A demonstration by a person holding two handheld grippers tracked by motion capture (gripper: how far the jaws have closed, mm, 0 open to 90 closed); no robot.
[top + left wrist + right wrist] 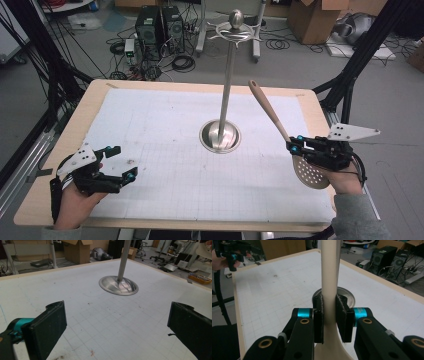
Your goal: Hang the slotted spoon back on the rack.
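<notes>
From the high view, a wooden table (40,200) covered by a white gridded mat (165,140) stood in a workshop. Near the mat's middle rose a tall metal utensil stand (227,85), its round base (220,136) on the mat and curved hooks (234,31) spread at its top. At the right edge, the right gripper (292,146) was clamped on the neck of a beige slotted spoon (270,112). The perforated bowl of the spoon sat low by the hand, and the handle slanted up and inward toward the stand, with its tip well below the hooks. The left gripper (122,162) rested at the near left corner, its jaws apart and empty.

In the left gripper view, the two black jaws stood wide apart over bare mat, with the stand's base (118,285) farther off between them.

In the right gripper view, the jaws pressed flat on both sides of the spoon's handle (329,277), just above where it widened into the bowl. The stand's base (348,296) lay beyond it.

The step in hand looked like hanging the spoon on the stand. To do that well, the grip should stay firm so the long handle does not swing. The handle end should be raised to hook height and brought in slowly, without knocking the slim pole. No hanging hole could be made out at the tip.
</notes>
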